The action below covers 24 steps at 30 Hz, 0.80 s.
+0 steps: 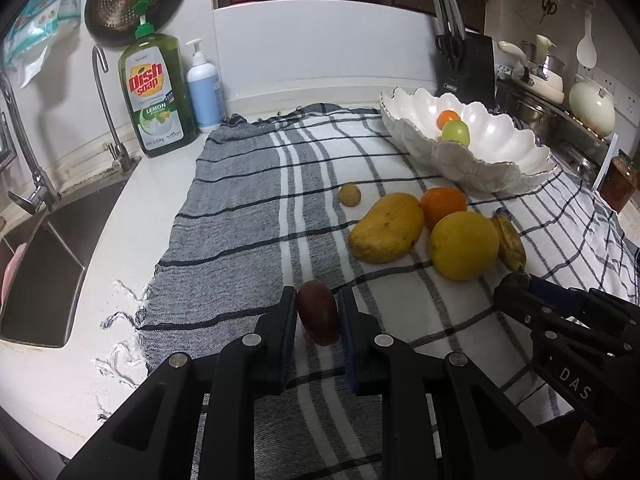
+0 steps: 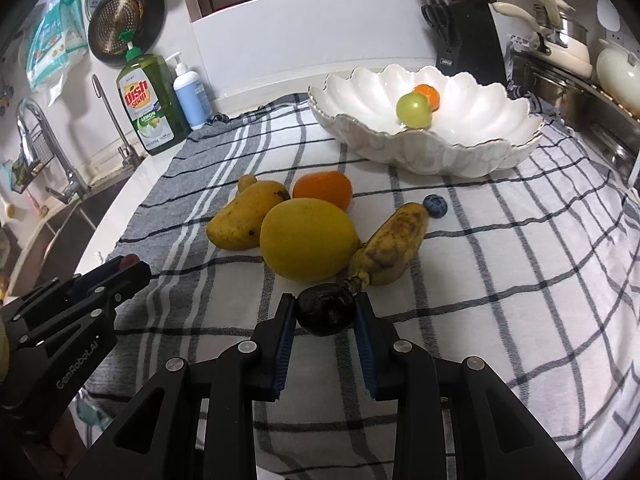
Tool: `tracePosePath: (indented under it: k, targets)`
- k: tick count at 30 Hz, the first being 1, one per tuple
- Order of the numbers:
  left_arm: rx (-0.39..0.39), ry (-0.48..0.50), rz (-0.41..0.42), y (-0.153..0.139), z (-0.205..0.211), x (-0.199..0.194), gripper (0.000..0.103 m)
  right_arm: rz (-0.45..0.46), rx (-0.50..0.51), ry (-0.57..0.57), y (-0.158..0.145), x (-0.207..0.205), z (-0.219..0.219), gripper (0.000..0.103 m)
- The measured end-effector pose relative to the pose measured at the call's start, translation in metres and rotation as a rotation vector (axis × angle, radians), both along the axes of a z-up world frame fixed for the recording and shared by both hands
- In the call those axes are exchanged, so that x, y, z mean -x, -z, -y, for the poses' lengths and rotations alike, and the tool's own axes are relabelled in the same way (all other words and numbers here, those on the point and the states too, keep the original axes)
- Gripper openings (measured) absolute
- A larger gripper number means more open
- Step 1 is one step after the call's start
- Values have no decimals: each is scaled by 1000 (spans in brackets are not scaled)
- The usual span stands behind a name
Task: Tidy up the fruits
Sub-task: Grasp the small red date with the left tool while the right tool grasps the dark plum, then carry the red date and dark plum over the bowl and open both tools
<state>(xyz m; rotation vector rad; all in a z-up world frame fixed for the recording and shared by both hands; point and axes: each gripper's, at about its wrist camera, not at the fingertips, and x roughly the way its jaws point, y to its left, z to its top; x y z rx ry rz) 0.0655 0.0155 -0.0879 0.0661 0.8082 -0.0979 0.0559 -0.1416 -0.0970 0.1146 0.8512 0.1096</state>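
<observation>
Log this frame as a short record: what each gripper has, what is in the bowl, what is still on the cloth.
left gripper: shut on dark red fruit
right gripper: shut on black fruit
bowl: green fruit, small orange
on cloth: mango, orange, big yellow fruit, banana, blueberry, small tan fruit
background: dish soap, knife block

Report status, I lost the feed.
Left hand-held gripper shut on red fruit. Right hand-held gripper shut on dark fruit. Bowl path clear.
</observation>
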Motion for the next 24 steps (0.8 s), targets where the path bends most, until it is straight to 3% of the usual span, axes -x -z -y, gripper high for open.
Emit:
tracePosePath:
  k: [24]
  targets:
    - [14,74,64,-36,50,-32,22,99,5,122,-43,-12,52,30]
